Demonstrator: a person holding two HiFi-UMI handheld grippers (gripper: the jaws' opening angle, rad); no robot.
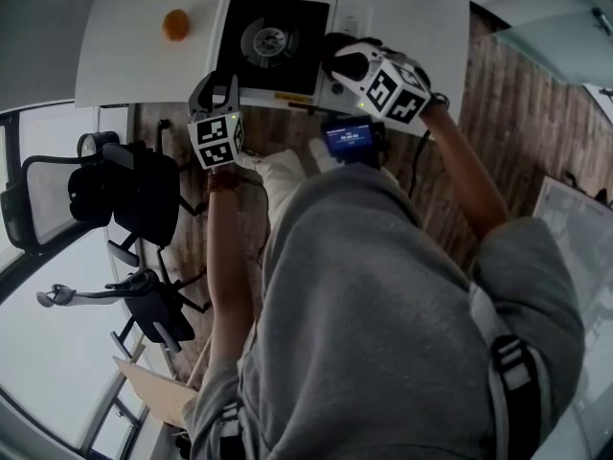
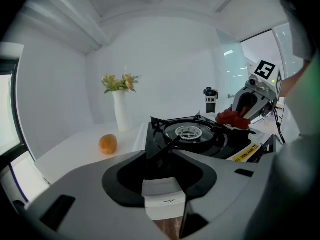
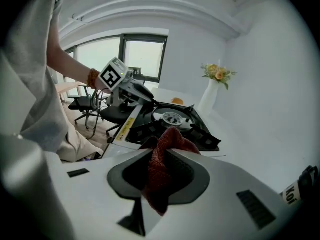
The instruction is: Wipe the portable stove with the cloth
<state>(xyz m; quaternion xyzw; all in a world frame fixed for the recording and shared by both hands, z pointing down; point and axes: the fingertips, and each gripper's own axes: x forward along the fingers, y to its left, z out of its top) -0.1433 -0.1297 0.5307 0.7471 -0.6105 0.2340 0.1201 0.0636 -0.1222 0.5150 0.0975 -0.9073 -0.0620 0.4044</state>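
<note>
The portable stove [image 1: 273, 27] is black-topped with a round burner and stands at the front edge of the white table [image 1: 134, 56]. My left gripper [image 1: 222, 86] is at its front left corner. In the left gripper view the stove's white corner [image 2: 162, 201] fills the gap between the jaws of that gripper [image 2: 167, 151], with no space showing at either side. My right gripper [image 1: 343, 62] is over the stove's right side, shut on a bunched red cloth [image 3: 162, 164]. The cloth [image 2: 232, 118] hangs just above the stove top [image 2: 200, 139].
An orange [image 1: 175, 24] lies on the table left of the stove. A white vase with flowers [image 2: 120, 111] and a black bottle [image 2: 210, 100] stand farther back. Black office chairs [image 1: 134, 195] stand on the wooden floor to my left.
</note>
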